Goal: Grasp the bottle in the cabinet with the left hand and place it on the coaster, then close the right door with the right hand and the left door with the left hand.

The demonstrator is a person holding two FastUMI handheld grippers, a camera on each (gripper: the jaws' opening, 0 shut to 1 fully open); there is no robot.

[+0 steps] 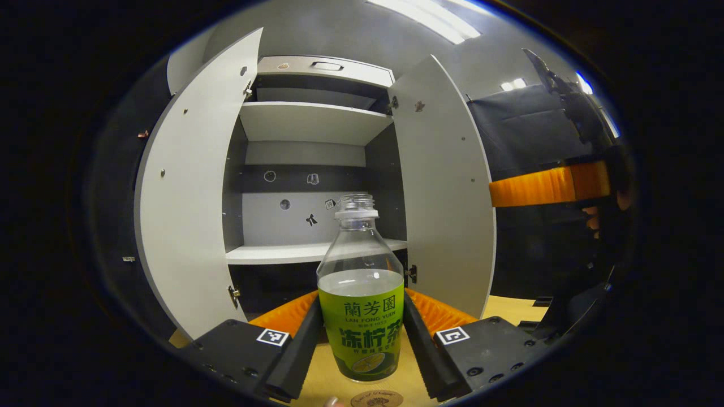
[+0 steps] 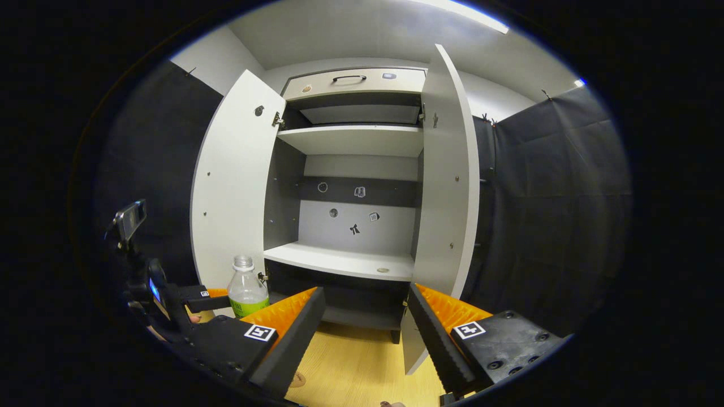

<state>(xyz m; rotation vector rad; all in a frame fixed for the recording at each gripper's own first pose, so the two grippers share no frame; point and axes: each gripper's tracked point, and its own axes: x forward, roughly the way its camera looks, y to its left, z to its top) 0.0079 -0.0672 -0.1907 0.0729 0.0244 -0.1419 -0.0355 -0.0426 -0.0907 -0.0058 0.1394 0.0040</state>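
Coaster (image 1: 376, 399) sits just below and ahead of the left gripper (image 1: 362, 339), which clamps the bottle (image 1: 362, 305) upright between its fingers; lower it straight down; right gripper (image 2: 365, 333) gapes empty, right door (image 2: 447, 186) ahead to its right, both doors open.

Black cloth wall (image 2: 554, 186), grey ceiling with strip lights (image 1: 430, 20), light wooden tabletop (image 2: 362, 367).
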